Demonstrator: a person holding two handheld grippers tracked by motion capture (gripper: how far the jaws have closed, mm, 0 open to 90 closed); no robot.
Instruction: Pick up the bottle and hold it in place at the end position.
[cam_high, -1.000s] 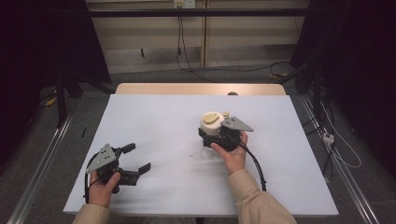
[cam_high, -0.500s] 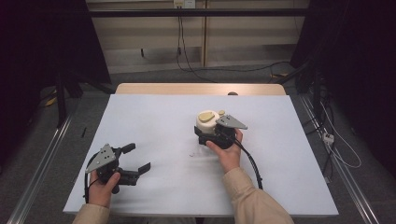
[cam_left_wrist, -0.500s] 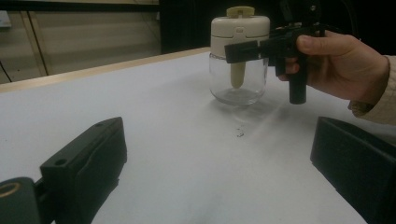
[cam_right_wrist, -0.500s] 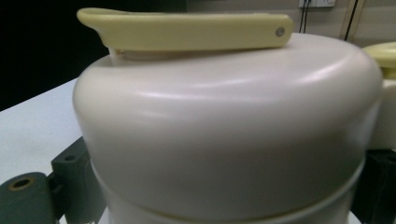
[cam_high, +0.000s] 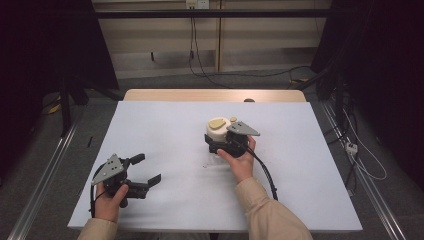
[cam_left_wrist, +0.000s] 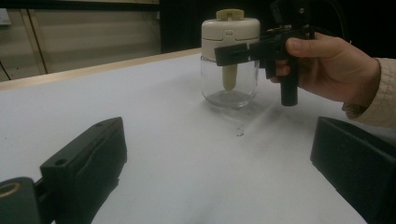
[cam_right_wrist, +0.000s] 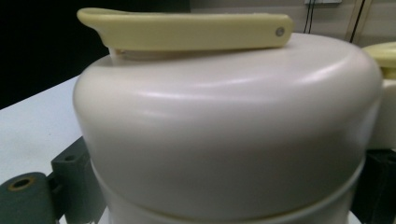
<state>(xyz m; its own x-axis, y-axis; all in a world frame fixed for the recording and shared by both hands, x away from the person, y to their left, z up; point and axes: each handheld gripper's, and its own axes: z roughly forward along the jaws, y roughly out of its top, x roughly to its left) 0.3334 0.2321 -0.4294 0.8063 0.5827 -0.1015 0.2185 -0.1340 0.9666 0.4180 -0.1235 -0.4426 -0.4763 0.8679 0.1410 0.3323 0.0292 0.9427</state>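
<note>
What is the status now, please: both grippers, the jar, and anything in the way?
Right gripper closed on jar at its cream lid. Left gripper open, empty, apart from jar. Jar upright on table. Nothing near the jar.

Upright glass jar (cam_left_wrist: 229, 84), cream lid (cam_right_wrist: 224, 126), mid-table

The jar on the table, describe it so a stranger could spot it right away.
On the white table, right of centre, the right tool has its jaws around a jar. It has a clear glass base, a cream lid and a pale yellow flip handle.
</note>
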